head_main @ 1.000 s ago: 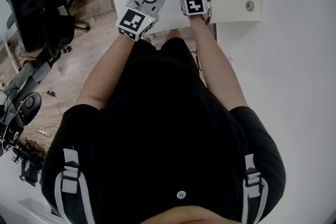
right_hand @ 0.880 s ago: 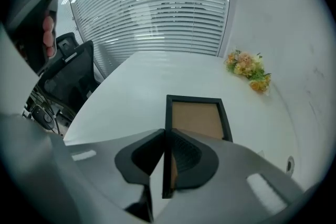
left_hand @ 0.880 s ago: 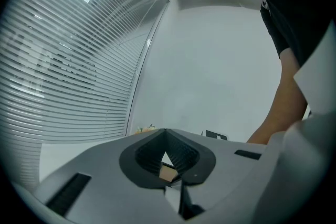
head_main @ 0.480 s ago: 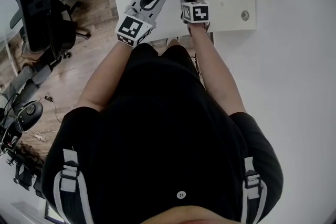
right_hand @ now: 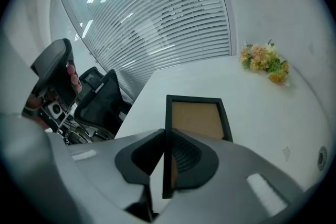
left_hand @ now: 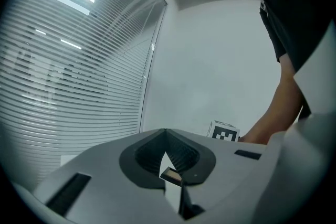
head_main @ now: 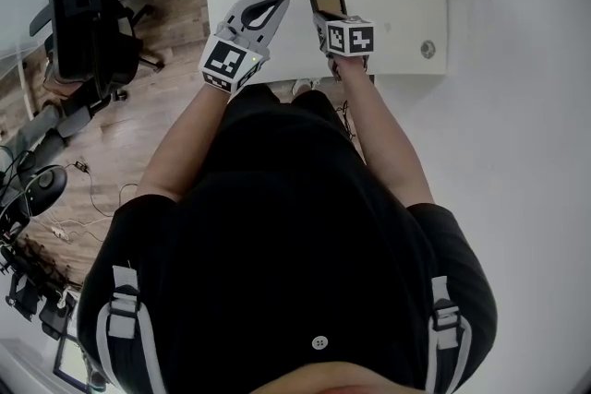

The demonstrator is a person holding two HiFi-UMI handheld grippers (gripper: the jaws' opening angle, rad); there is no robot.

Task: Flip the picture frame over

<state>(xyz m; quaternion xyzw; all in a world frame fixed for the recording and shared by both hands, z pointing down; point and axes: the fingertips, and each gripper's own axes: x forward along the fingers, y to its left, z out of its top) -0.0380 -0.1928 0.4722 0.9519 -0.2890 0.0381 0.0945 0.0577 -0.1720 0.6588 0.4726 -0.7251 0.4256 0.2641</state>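
One picture frame (right_hand: 195, 118) (brown face showing) is clamped in right hand-held gripper (right_hand: 166, 139); left hand-held gripper (left_hand: 166, 136) closed.

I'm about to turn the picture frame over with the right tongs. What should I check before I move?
1. Right tongs clamped on the picture frame side rail: ok.
2. Left tongs shut and apart from the frame: ok.
3. Flowers well away from the frame on the table: ok.
4. Frame's far edge lifted off the table: cannot tell.
5. Brown panel facing up is the back: cannot tell.
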